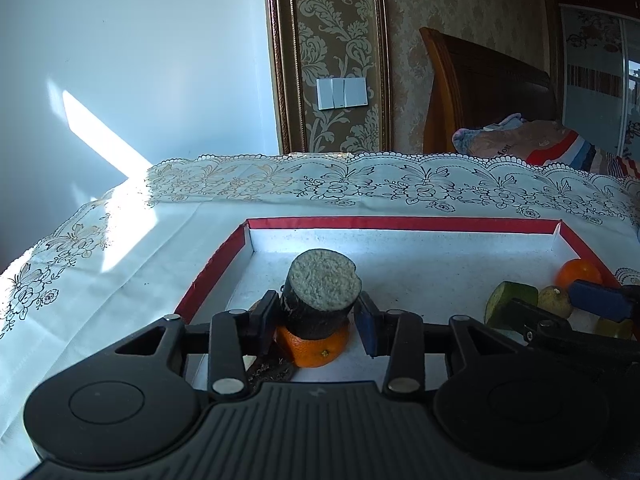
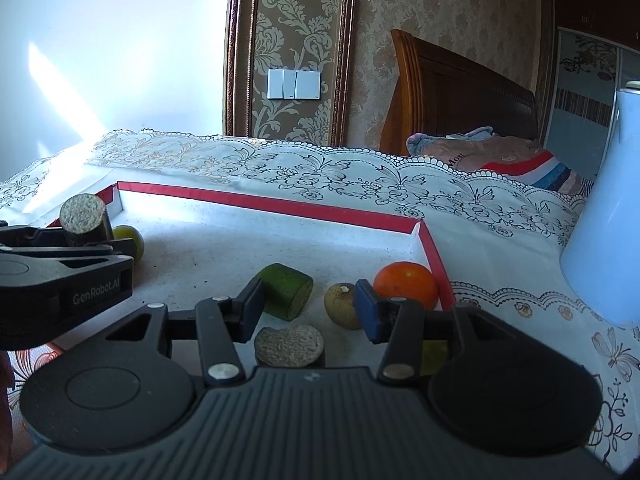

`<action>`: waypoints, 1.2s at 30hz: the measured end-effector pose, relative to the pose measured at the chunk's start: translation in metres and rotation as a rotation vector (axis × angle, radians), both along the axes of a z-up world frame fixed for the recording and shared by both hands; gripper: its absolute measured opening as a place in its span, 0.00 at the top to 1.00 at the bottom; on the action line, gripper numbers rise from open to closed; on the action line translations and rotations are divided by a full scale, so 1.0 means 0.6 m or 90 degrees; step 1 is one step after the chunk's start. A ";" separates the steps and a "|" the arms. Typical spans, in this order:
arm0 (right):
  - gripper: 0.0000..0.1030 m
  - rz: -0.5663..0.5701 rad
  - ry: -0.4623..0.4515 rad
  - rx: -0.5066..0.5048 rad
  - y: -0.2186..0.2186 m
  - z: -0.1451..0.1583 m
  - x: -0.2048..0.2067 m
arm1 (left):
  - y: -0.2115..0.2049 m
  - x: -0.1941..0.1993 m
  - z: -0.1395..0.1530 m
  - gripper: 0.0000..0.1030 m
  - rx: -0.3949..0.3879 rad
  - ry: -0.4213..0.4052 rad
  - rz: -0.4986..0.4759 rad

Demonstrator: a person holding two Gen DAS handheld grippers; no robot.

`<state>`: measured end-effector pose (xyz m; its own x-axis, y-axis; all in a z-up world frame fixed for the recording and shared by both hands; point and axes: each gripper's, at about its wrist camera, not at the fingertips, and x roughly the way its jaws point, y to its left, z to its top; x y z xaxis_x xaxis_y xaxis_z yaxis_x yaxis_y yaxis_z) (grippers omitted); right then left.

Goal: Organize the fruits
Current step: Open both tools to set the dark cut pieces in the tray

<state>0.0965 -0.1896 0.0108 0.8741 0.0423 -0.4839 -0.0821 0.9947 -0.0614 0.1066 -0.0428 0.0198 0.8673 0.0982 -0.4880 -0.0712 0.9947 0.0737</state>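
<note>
Red-edged tray (image 1: 400, 225) on the tablecloth (image 1: 120, 264) held the fruit. Left gripper (image 1: 318, 320) had jaws slightly apart around a dark cane piece (image 1: 322, 300) atop an orange (image 1: 316, 348); right gripper (image 2: 310, 308) stood open above another cane piece (image 2: 289, 346).

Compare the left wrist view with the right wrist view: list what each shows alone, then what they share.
Left wrist only: an orange fruit under the dark cut-ended cylinder that stands between the left tongs.
Right wrist only: a pale blue vessel on the cloth at the right, a round yellow-green fruit beyond the left tongs, and a second grey-topped stump between the right tongs.
Both: the red-rimmed white tray, a green cut cylinder, an orange fruit by the tray's right wall, and the lace tablecloth.
</note>
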 end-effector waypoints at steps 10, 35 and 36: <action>0.36 -0.017 0.015 0.020 -0.010 -0.004 0.005 | -0.007 -0.007 -0.003 0.41 0.003 -0.002 -0.021; 0.15 -0.011 0.016 0.016 -0.006 -0.006 -0.008 | 0.010 -0.017 0.003 0.28 -0.017 -0.008 -0.003; 0.14 -0.009 0.015 0.021 -0.008 -0.005 -0.010 | 0.013 -0.020 0.004 0.28 -0.022 -0.008 -0.003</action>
<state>0.0903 -0.1943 0.0080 0.8628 0.0456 -0.5035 -0.0685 0.9973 -0.0270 0.0949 -0.0352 0.0222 0.8738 0.0779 -0.4801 -0.0678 0.9970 0.0382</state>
